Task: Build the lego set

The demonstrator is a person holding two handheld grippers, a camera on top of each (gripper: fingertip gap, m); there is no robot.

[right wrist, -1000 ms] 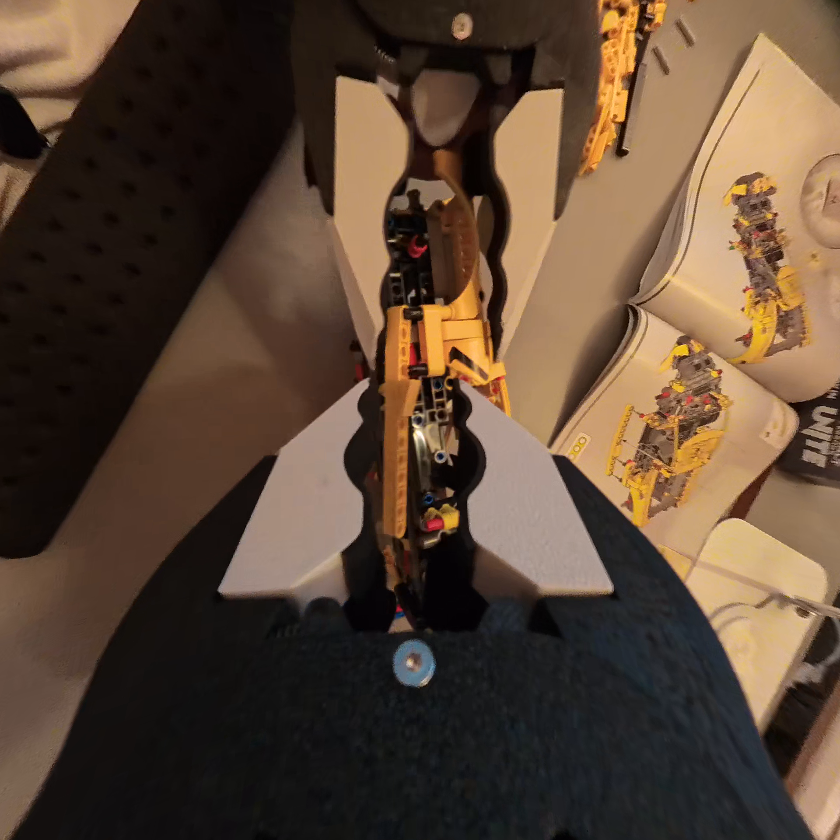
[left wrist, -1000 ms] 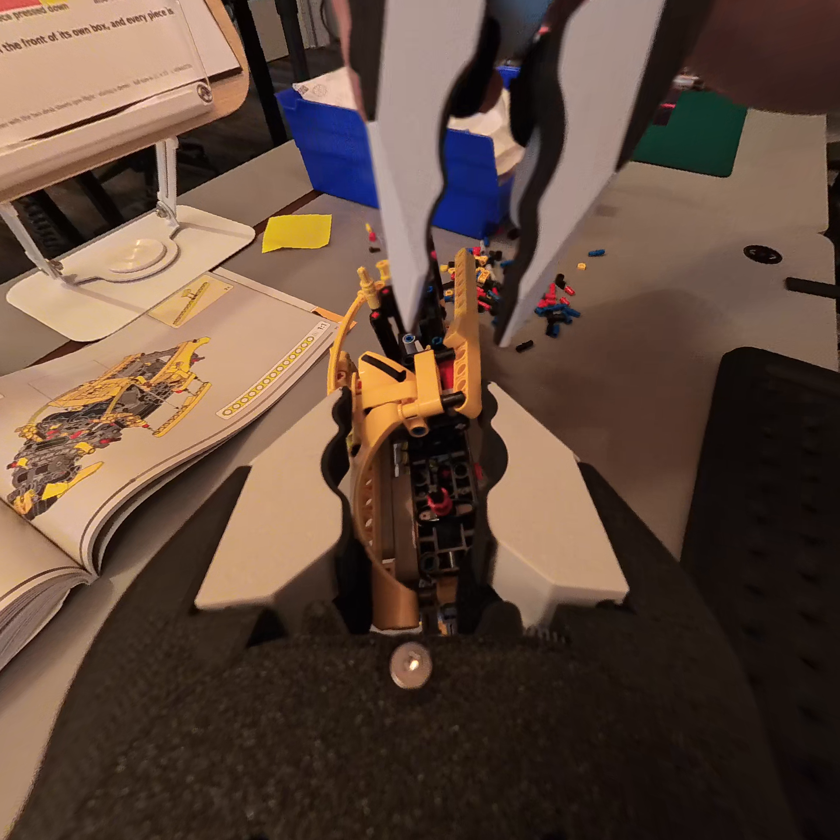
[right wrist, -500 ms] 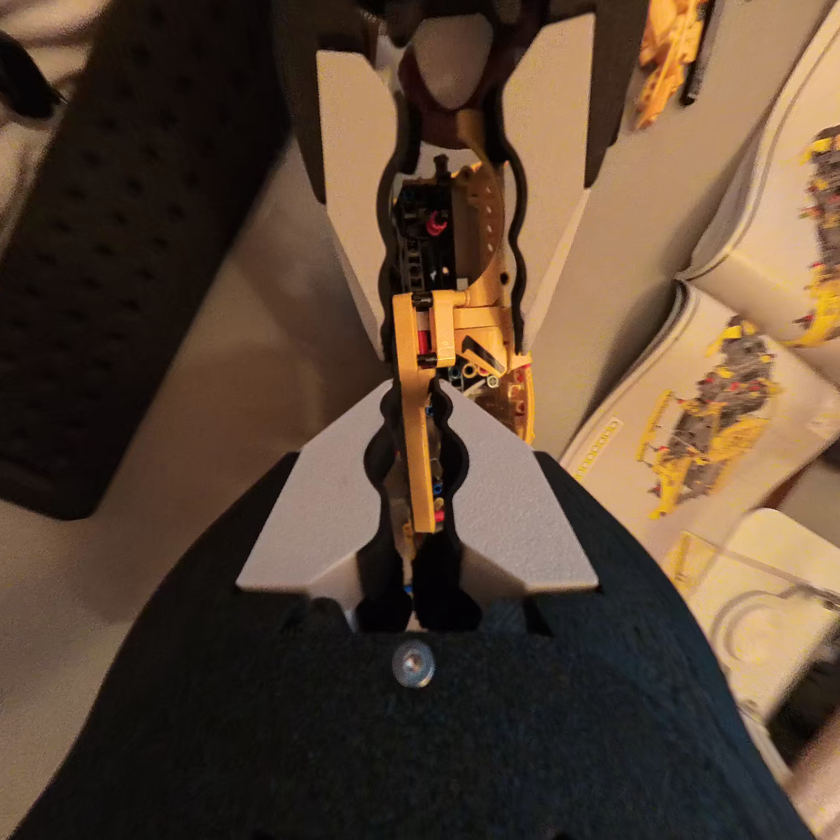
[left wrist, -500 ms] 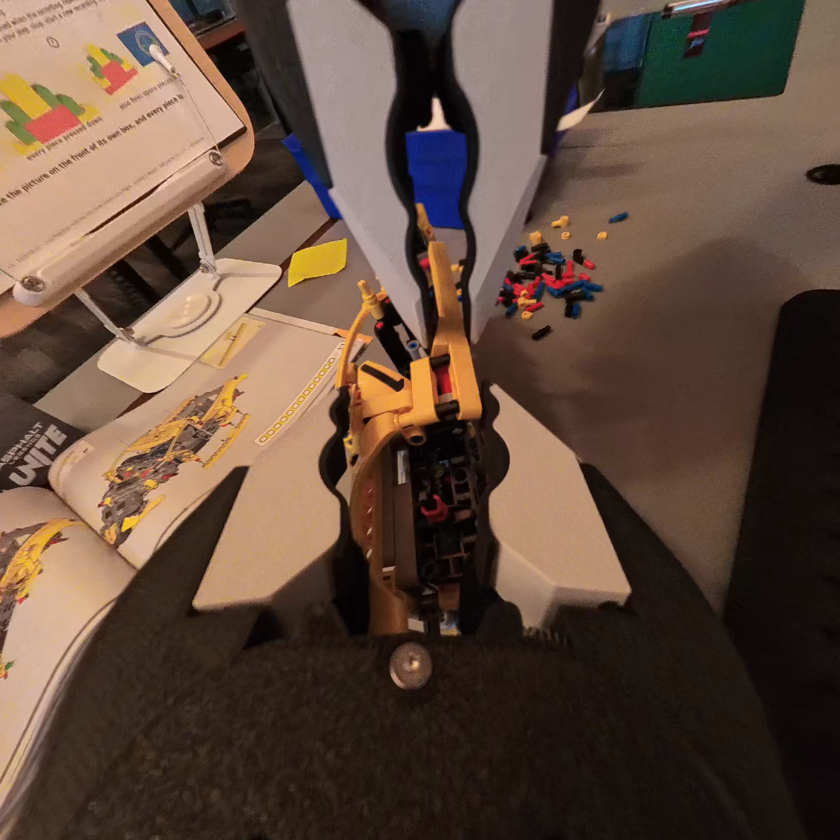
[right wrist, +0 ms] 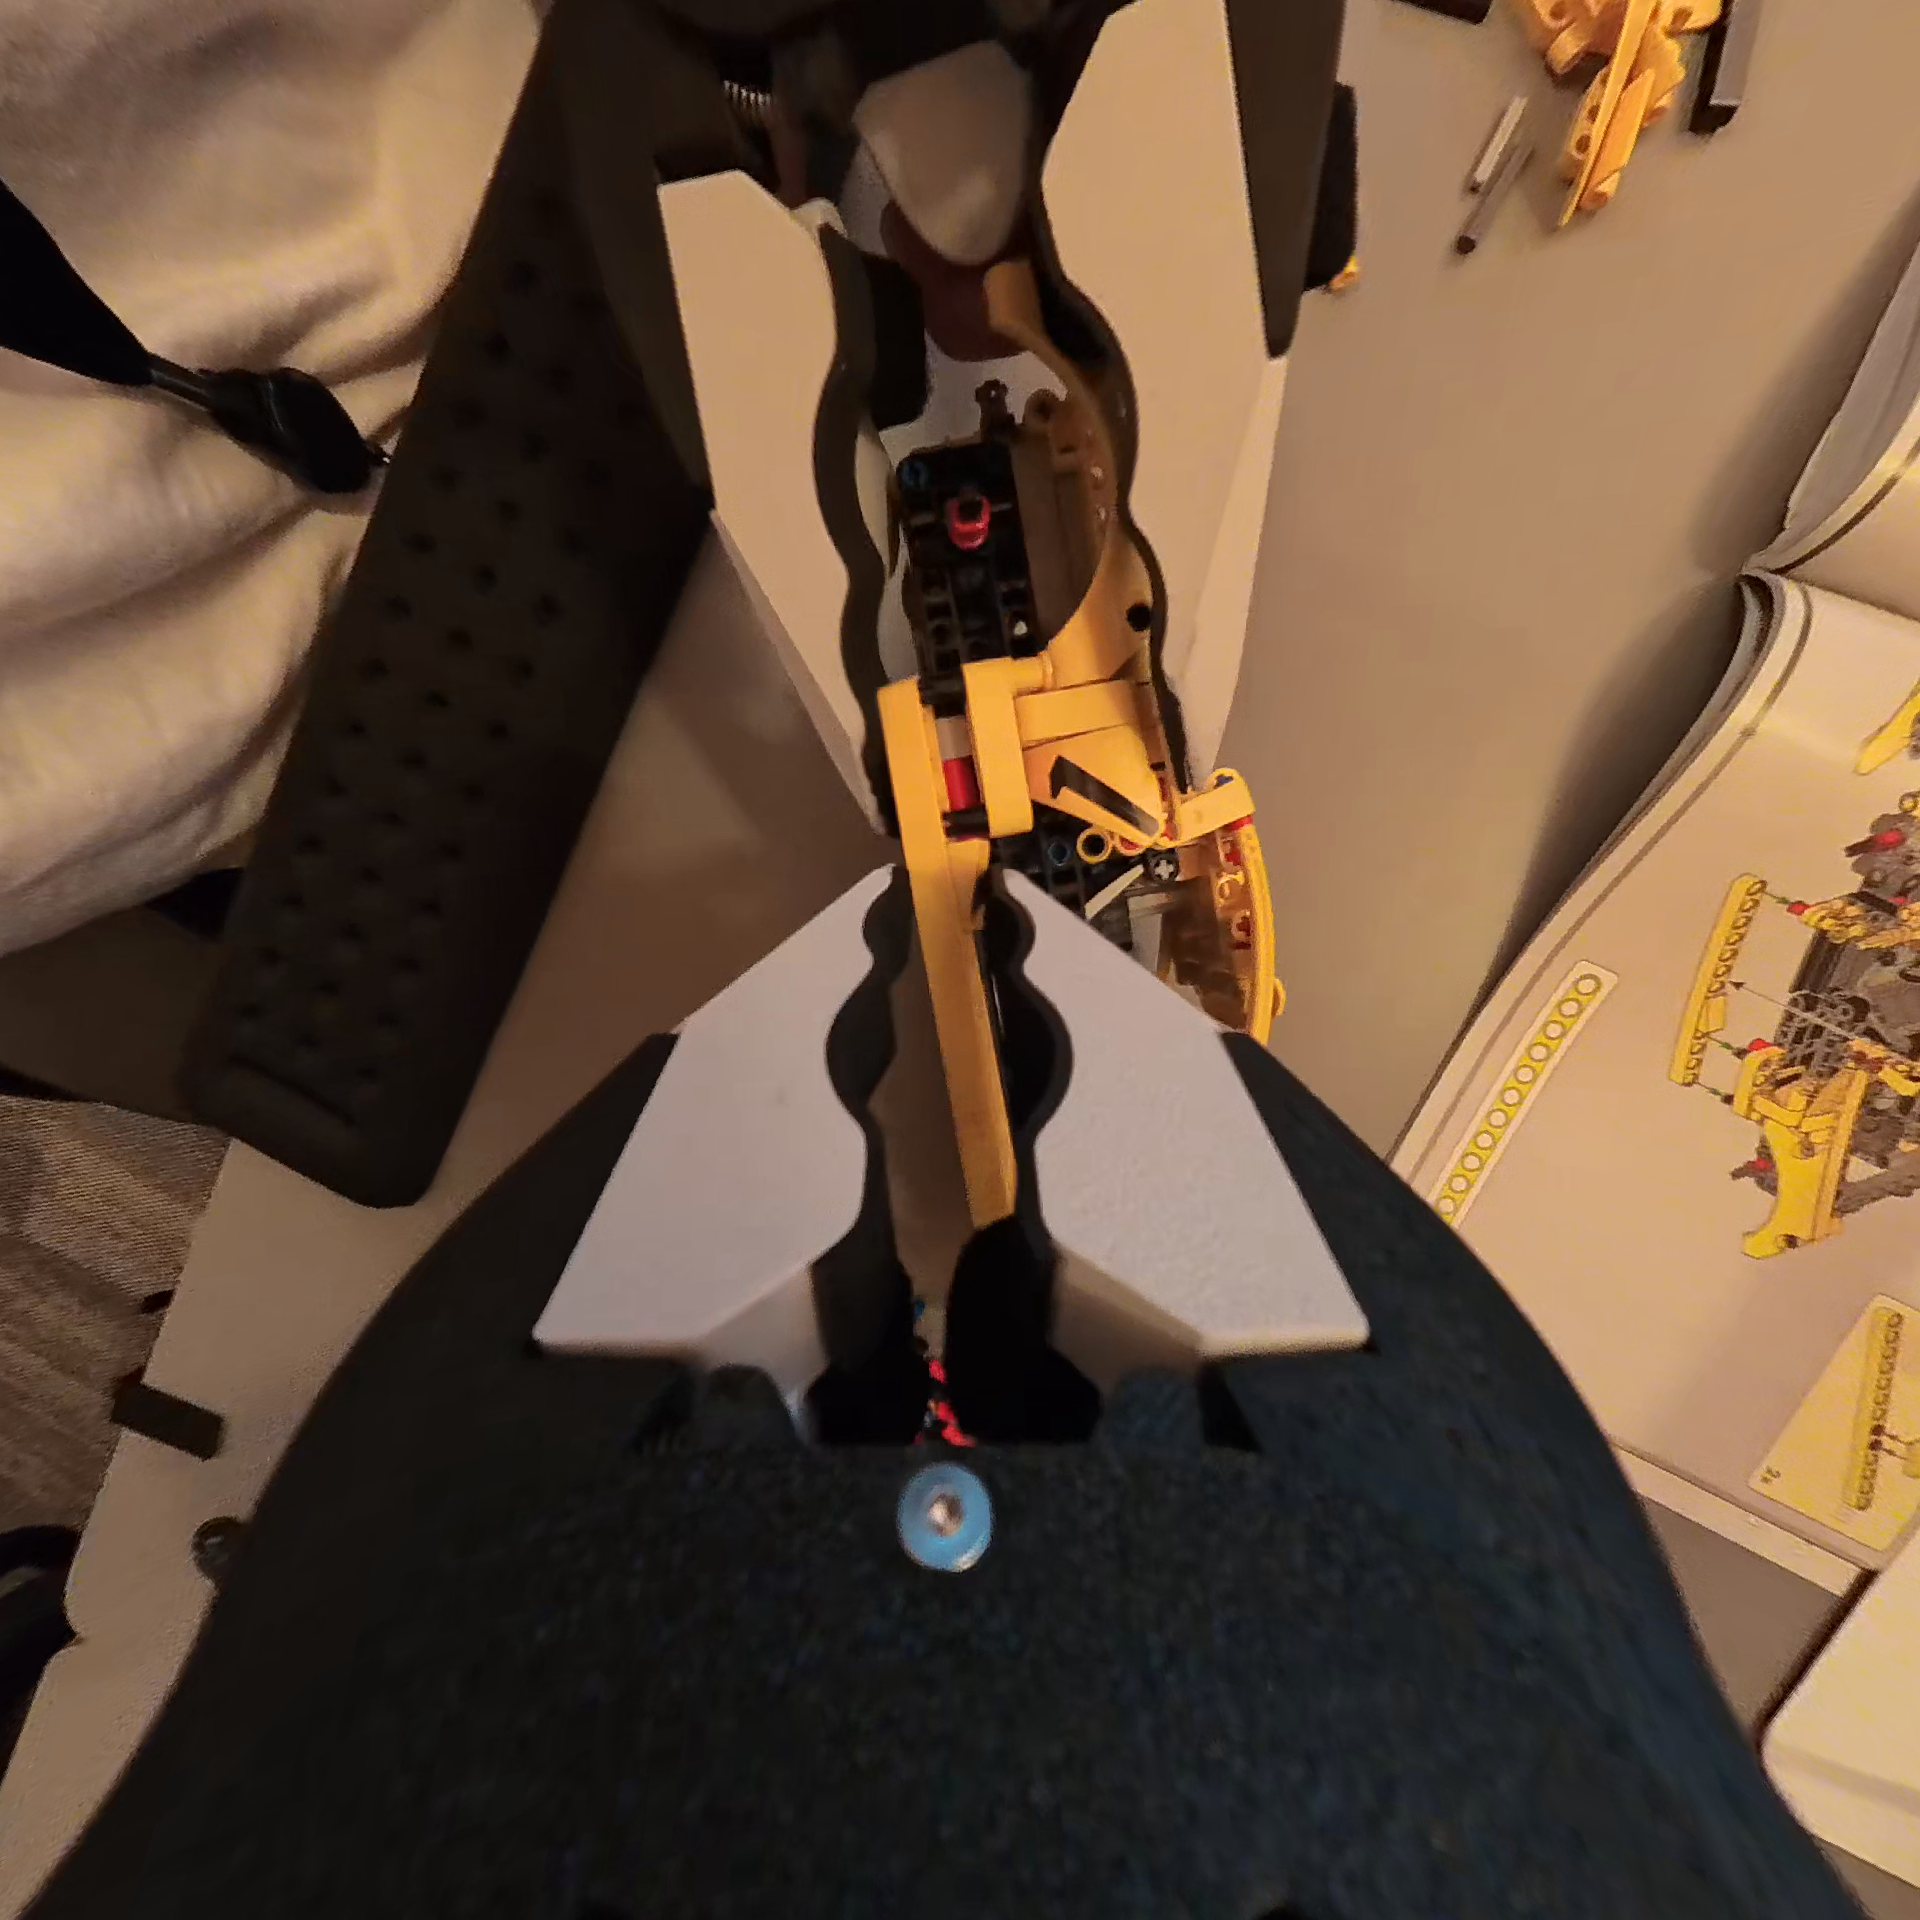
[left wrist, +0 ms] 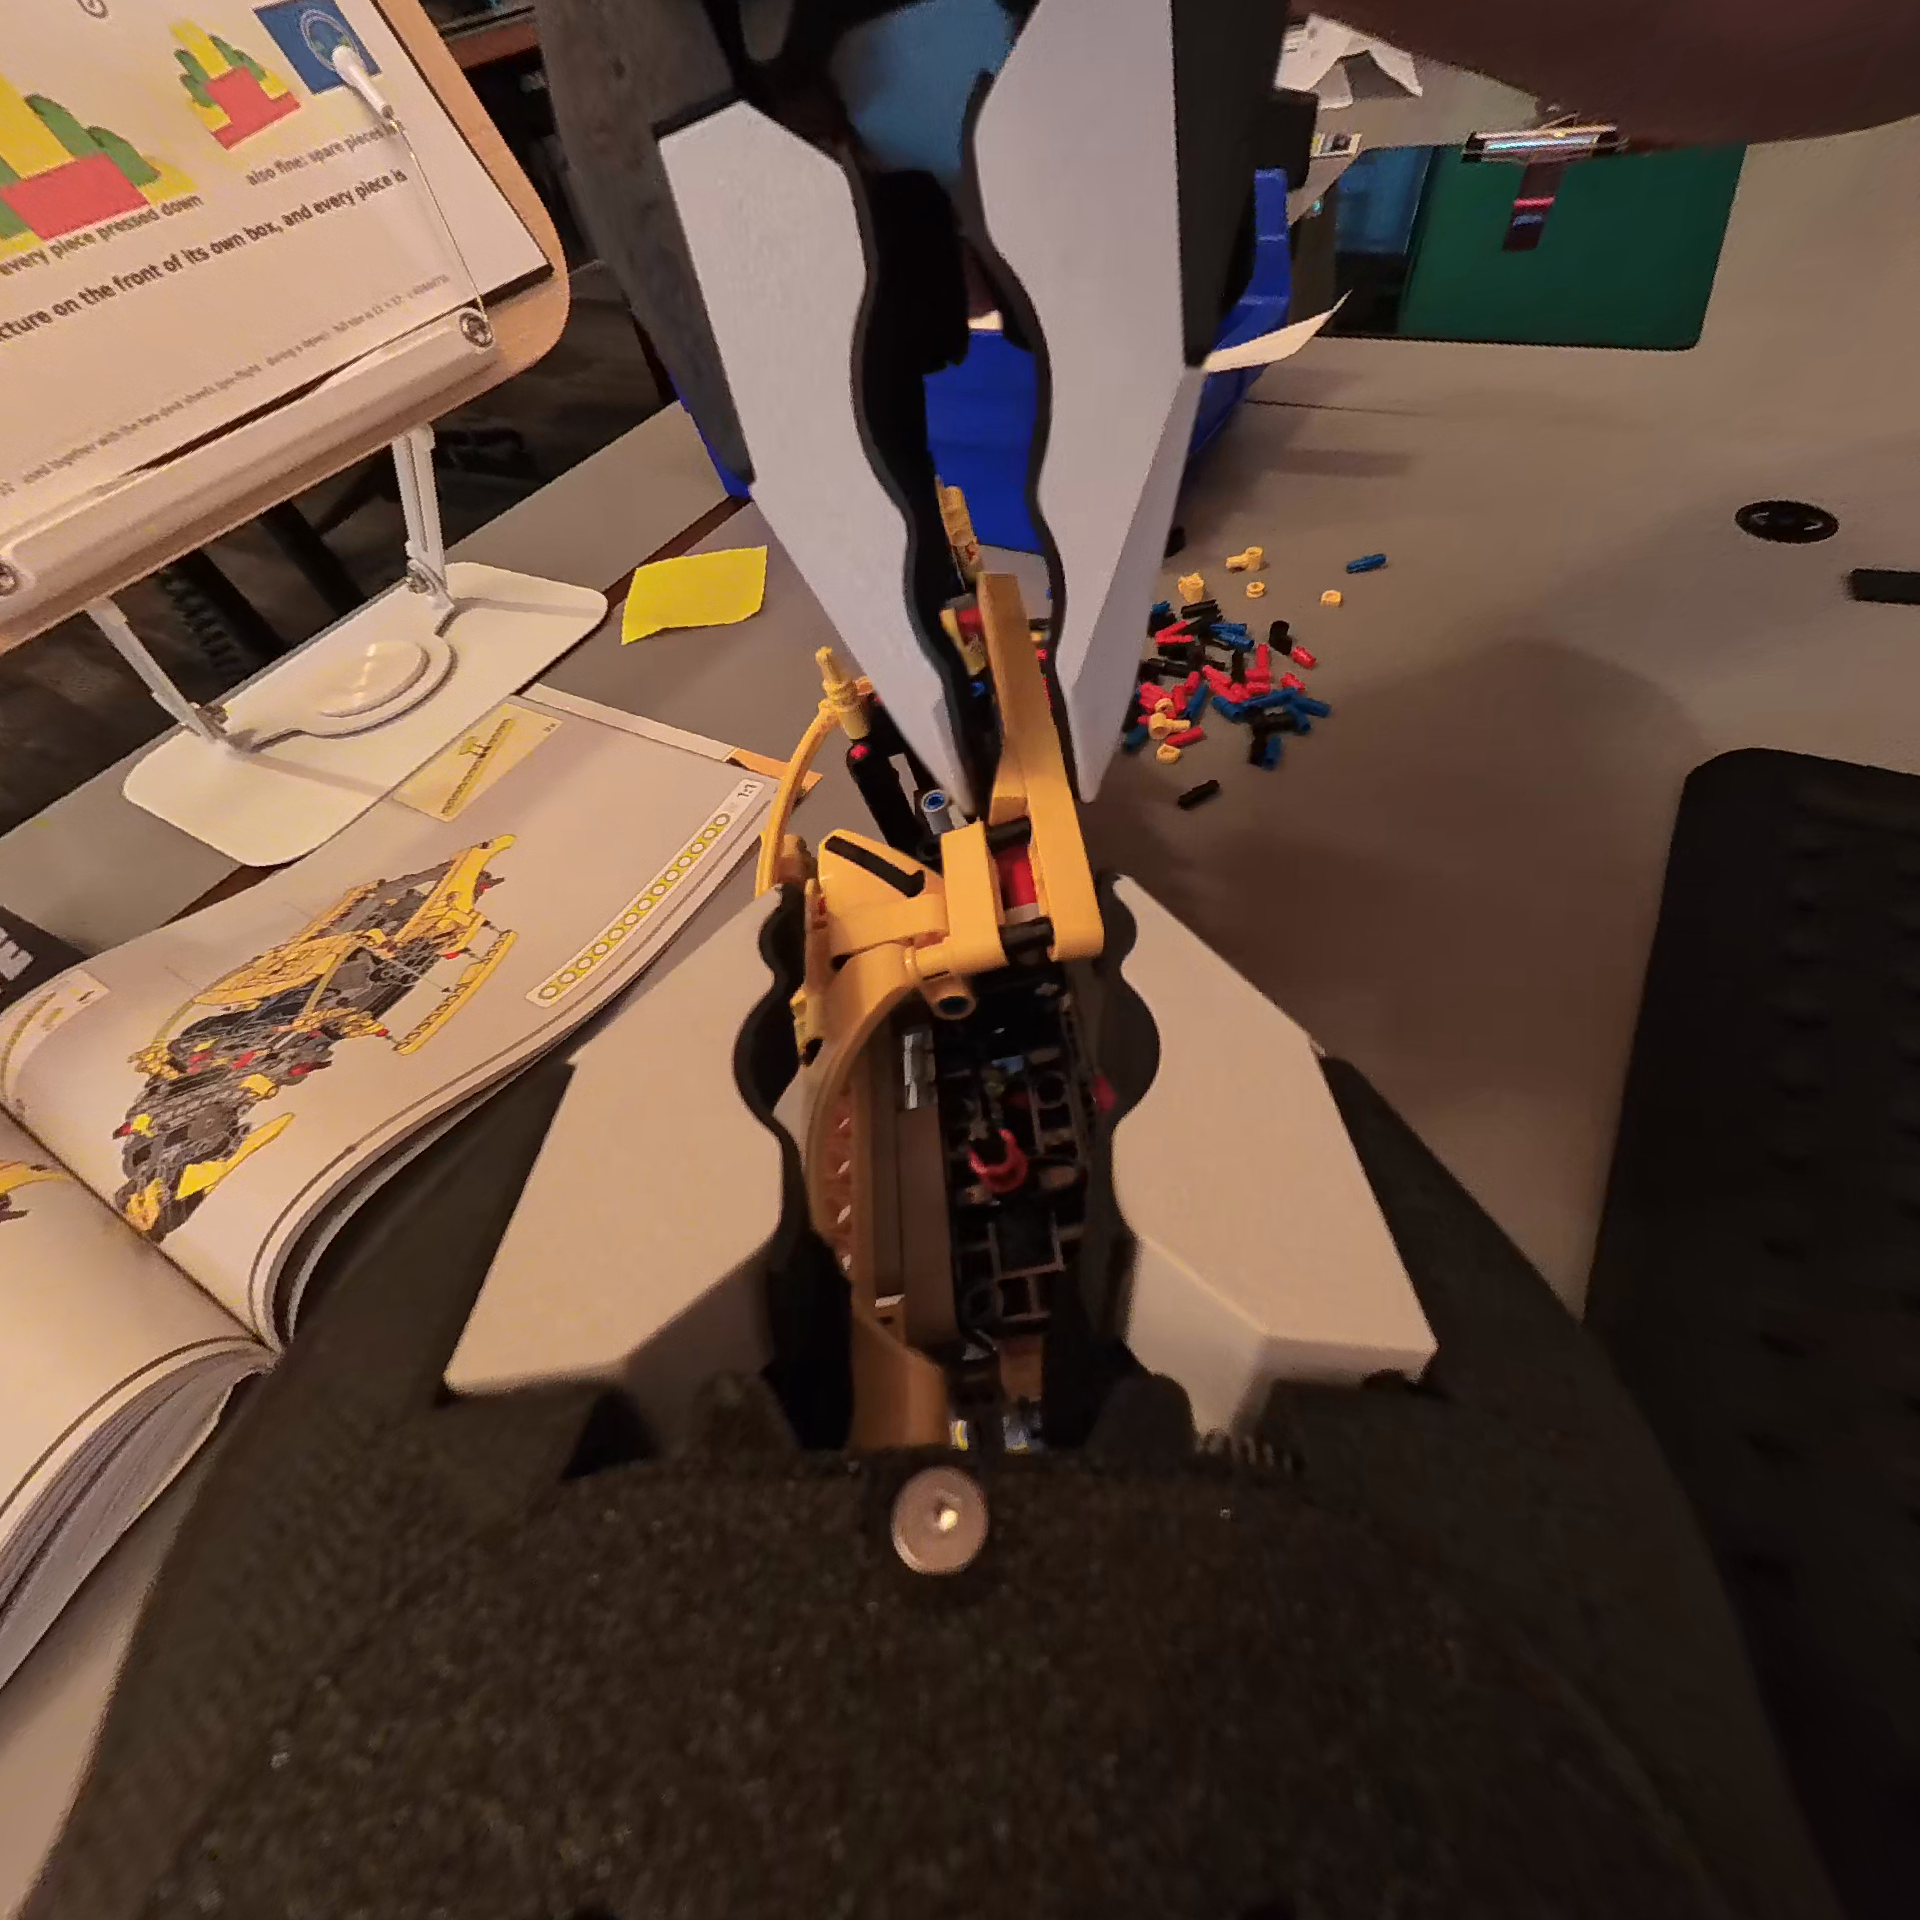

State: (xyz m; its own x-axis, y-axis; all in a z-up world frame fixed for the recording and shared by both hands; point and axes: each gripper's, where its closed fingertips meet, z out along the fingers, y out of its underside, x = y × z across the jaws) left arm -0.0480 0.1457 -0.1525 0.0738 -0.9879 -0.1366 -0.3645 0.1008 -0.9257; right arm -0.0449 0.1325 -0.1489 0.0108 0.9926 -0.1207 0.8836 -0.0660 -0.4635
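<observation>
Lego model (left wrist: 966, 1049) being clamped by left gripper (left wrist: 940, 904), its yellow beam (right wrist: 951, 997) being pinched by right gripper (right wrist: 945, 883), printed instruction booklet (left wrist: 343, 997) lying open, its left page being cut off.

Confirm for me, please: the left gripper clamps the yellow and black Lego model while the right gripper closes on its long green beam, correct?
Not quite: the beam is yellow, not green, as the right wrist view shows. The rest holds: the left gripper clamps the yellow and black Lego model, and the right gripper closes on that long beam.
</observation>
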